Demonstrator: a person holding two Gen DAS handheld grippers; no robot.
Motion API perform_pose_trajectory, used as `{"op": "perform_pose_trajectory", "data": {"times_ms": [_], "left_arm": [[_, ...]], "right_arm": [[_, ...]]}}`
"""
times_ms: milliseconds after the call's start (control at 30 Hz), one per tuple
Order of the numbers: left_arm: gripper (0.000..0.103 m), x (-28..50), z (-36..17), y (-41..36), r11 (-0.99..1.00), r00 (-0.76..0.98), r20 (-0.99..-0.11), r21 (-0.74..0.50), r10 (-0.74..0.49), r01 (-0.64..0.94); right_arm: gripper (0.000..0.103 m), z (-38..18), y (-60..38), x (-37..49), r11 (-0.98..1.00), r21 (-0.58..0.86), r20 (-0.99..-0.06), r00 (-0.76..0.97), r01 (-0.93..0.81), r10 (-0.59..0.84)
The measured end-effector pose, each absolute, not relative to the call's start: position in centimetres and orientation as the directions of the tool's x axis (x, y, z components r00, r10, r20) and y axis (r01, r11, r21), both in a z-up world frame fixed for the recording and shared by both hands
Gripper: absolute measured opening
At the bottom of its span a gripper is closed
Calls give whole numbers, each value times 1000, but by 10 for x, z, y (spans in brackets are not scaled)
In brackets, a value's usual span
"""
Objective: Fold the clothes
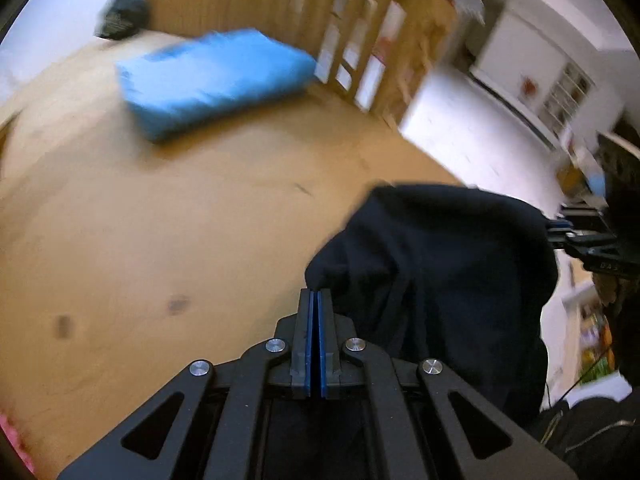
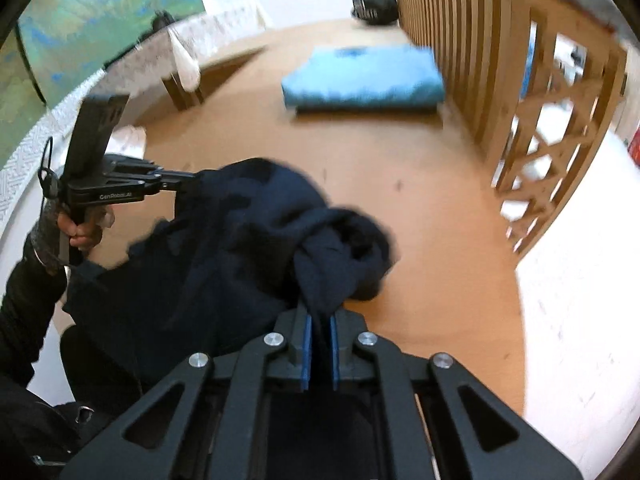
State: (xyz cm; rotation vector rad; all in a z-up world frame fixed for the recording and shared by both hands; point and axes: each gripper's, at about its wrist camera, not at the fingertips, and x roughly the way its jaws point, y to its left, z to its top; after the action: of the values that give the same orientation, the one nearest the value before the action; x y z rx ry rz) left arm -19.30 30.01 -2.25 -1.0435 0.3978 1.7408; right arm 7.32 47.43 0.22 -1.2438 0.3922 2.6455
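Holding a dark garment (image 2: pixel 248 240) off the wooden surface (image 1: pixel 180 220), bunched btwn both tools: right tool (image 2: pixel 319 334) clamped on a fold, left tool (image 1: pixel 319 312) fully closed at its edge. Blue item (image 1: pixel 216 76) lies folded near the far edge; dark one not yet spread or folded.
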Motion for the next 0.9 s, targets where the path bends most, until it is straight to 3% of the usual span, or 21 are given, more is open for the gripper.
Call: {"op": "perform_pose_trajectory", "data": {"times_ms": [333, 433, 533, 667, 733, 800, 867, 900], "left_arm": [[1, -256, 101, 134, -707, -517, -606, -109, 605, -699], [2, -252, 115, 70, -739, -578, -562, -94, 592, -667], [2, -232, 79, 40, -762, -552, -643, -78, 531, -643], [2, -200, -37, 19, -766, -358, -859, -60, 366, -640], [2, -188, -80, 16, -780, -281, -917, -50, 284, -624], [2, -182, -99, 6, -789, -246, -935, -54, 254, -612], [6, -185, -87, -1, -797, -285, -924, -33, 254, -603], [7, -187, -80, -4, -801, -309, -916, -22, 256, -599]], "right_arm": [[4, 97, 477, 22, -945, -55, -624, -728, -322, 284], [4, 94, 475, 13, -947, -17, -639, -725, -320, 257], [4, 39, 455, 9, -964, -1, -752, -636, -268, 177], [4, -65, 420, 9, -981, -14, -919, -384, -193, 89], [5, -96, 415, 12, -983, -1, -957, -283, -186, 55], [10, -99, 415, 13, -983, -17, -962, -266, -184, 66], [30, -76, 418, 12, -979, -53, -943, -312, -199, 114], [34, -65, 419, 11, -979, -57, -932, -342, -196, 123]]}}
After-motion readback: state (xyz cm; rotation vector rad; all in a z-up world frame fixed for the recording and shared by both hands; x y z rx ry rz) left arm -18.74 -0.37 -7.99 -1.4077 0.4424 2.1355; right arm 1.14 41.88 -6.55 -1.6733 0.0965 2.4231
